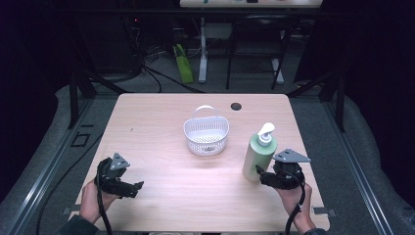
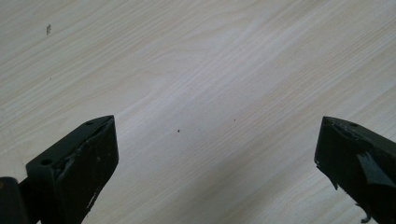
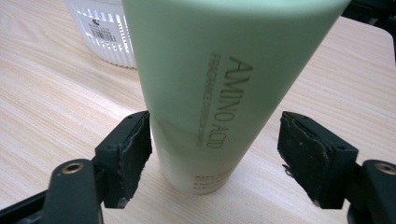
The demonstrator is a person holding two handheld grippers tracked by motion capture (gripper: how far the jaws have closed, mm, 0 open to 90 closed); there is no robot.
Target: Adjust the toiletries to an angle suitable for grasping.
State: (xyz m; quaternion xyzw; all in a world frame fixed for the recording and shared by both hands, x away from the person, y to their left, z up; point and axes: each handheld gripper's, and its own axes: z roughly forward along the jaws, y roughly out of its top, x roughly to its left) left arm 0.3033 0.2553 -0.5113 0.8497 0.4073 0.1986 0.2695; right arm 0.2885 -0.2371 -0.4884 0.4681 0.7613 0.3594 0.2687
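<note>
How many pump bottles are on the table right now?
1. The green pump bottle stands upright on the table, near its right edge, between the jaws of the right tongs, right of the white basket. Nothing seems to hide another.

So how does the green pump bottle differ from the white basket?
The bottle is tall, slim, pale green and closed by a white pump; the basket is low, wide, white, open-topped and slotted, with a handle. The bottle stands between the right gripper's jaws; the basket stands alone. Both are upright on the table.
</note>
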